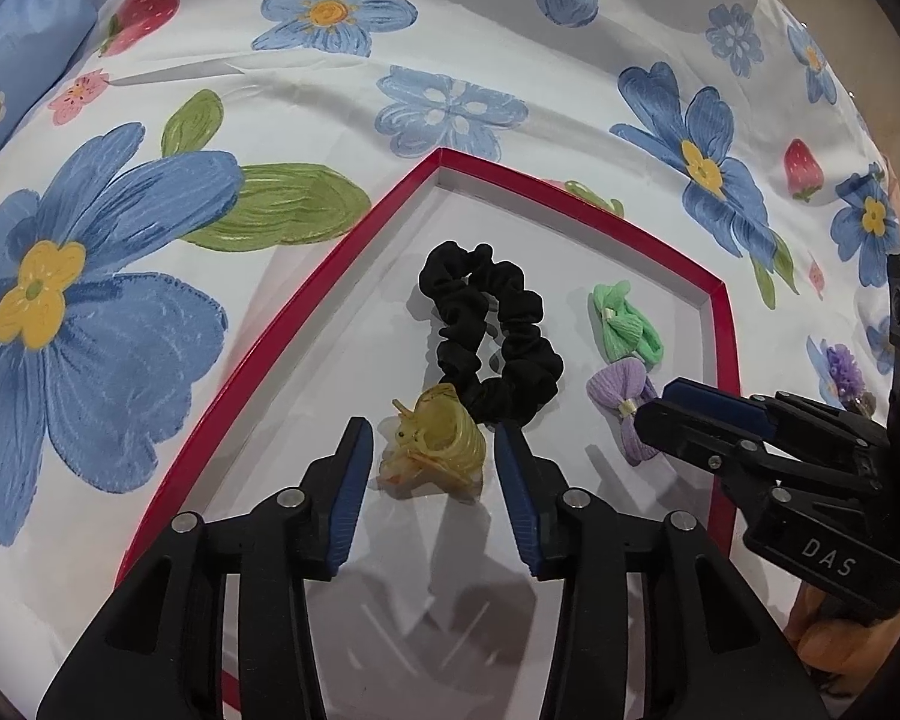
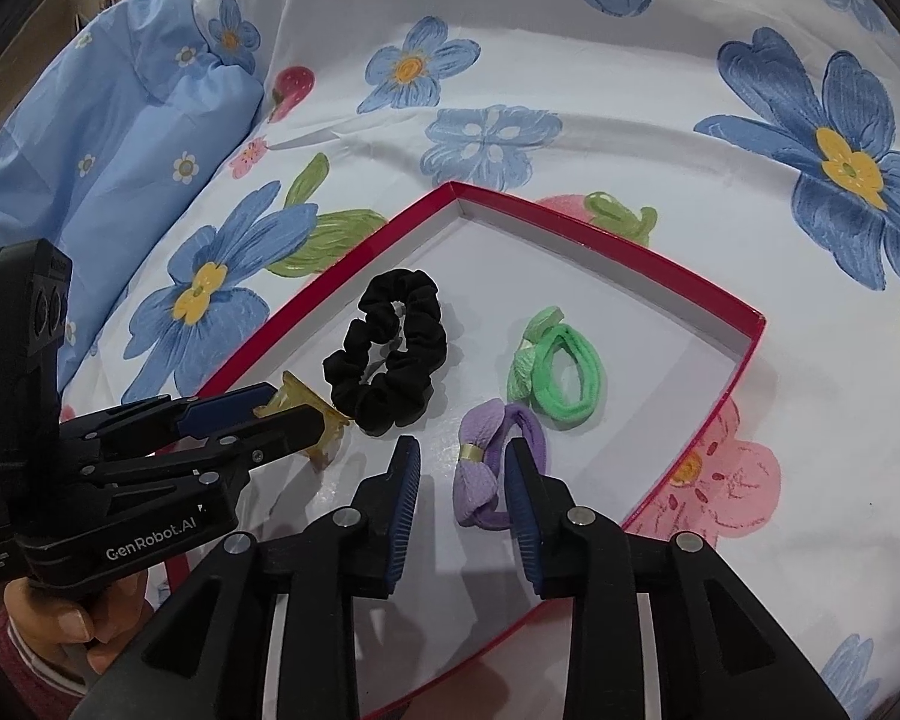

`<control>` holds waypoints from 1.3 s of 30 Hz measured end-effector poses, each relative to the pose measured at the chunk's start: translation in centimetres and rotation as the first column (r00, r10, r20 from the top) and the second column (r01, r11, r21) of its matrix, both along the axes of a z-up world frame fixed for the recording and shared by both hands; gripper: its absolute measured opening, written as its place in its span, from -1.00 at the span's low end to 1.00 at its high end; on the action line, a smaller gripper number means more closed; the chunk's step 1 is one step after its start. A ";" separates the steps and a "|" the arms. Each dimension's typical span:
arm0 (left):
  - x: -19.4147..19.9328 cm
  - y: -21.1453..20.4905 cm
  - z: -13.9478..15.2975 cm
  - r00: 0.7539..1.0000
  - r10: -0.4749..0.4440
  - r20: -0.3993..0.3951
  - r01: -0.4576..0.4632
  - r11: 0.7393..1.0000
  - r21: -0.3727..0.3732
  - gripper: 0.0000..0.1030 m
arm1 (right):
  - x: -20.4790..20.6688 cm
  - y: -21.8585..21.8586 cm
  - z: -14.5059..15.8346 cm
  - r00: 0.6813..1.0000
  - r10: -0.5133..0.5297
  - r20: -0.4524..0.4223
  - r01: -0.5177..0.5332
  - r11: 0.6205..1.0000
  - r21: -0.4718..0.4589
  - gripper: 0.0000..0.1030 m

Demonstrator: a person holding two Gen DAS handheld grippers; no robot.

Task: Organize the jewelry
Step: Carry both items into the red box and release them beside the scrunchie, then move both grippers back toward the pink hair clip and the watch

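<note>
Left tongs (image 1: 432, 459): jaws part open, straddling yellow claw clip (image 1: 433, 455), pads clear of it, nothing gripped. Right tongs (image 2: 463, 483): jaws part open around purple bow tie (image 2: 489, 465); right pad at or near the loop, contact not certain, no firm hold evident.

Flowered bedsheet (image 1: 306, 90): soft, uneven base under red-rimmed box lid (image 1: 306, 294). Risk judged: lid tilting or sliding under downward pressure.

Inside lid: black scrunchie (image 1: 491, 336) touching claw clip; green bow tie (image 2: 555, 369) just beside purple one. Risk judged: neighbour dragged along if jaws shut off-centre or withdraw carelessly.

Purple piece (image 1: 843, 369) lying outside lid on sheet, not yet collected.
</note>
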State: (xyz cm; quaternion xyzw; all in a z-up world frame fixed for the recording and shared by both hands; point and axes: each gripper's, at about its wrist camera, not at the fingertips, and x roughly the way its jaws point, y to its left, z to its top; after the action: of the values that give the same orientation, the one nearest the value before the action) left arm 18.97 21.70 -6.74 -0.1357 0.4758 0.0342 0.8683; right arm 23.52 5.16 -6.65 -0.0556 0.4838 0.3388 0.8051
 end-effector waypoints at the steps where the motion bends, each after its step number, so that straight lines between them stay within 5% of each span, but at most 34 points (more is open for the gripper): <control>1: -0.1 0.0 0.0 1.000 0.000 0.000 0.000 1.000 0.001 -0.21 | 0.0 -0.1 0.1 1.000 -0.002 0.001 0.002 1.000 0.003 -0.39; 10: -1.7 -0.2 1.6 1.000 0.017 0.026 -0.017 1.000 -0.014 -0.15 | -1.2 -1.9 2.2 0.999 -0.032 0.026 0.031 0.998 0.051 -0.37; 21: -6.0 -2.9 4.6 0.995 0.028 0.098 -0.020 0.997 -0.081 0.05 | -4.5 -8.2 4.8 0.989 -0.140 0.054 0.131 0.982 0.138 -0.08; 39: -8.9 -12.0 6.6 0.982 -0.140 0.124 0.152 0.984 -0.094 0.09 | -10.5 -21.5 5.9 0.933 -0.352 0.077 0.336 0.927 0.164 -0.06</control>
State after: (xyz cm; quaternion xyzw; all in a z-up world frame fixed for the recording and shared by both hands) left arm 10.06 9.74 -0.17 -0.1468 0.4339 -0.0624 0.8868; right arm 13.06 -16.32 -0.75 0.0724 0.4166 0.2240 0.8781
